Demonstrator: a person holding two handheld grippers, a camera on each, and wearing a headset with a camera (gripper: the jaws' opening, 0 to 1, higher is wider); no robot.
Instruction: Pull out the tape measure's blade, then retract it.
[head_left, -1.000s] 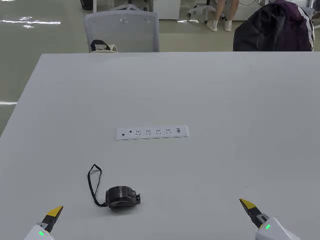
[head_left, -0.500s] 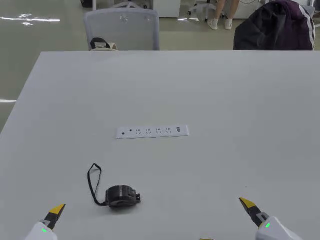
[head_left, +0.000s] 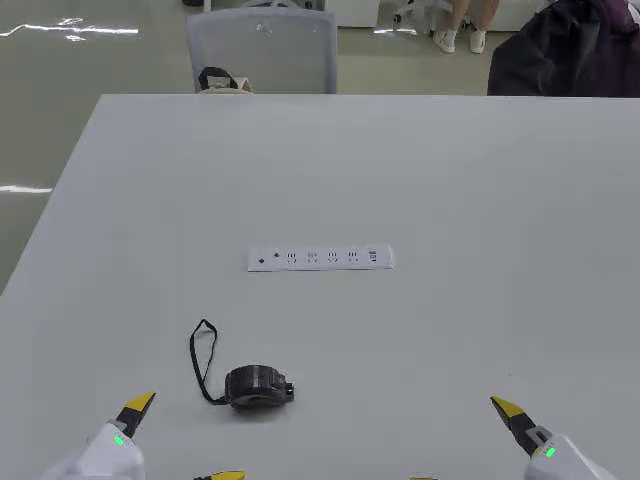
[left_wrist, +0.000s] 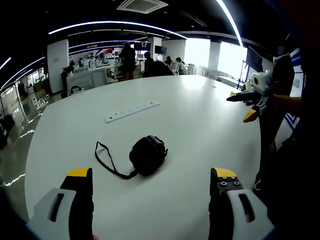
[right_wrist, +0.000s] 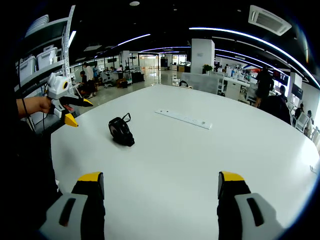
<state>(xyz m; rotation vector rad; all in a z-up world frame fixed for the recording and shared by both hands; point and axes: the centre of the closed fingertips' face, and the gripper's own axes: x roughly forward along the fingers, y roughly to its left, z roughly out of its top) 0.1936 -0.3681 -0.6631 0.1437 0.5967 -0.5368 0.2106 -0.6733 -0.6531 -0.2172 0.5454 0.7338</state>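
A black tape measure (head_left: 257, 386) with a black wrist loop (head_left: 203, 358) lies on the white table (head_left: 400, 180), blade in. It also shows in the left gripper view as the tape measure (left_wrist: 148, 154) and in the right gripper view as the tape measure (right_wrist: 120, 131). My left gripper (head_left: 180, 442) sits at the near left, just short of the tape measure, jaws wide apart and empty; its own view shows the left gripper (left_wrist: 152, 181). My right gripper (head_left: 470, 445) is at the near right, open and empty, well to the right of the tape measure; its own view shows the right gripper (right_wrist: 161, 184).
A white power strip (head_left: 320, 258) lies flat in the middle of the table, beyond the tape measure. A grey chair (head_left: 262, 48) stands at the far edge, and a dark jacket (head_left: 565, 55) hangs at the far right. People stand in the room behind.
The head view has shifted, so everything sits a little further right. The left gripper has come forward and right, closer to the tape measure. The tape measure has not moved.
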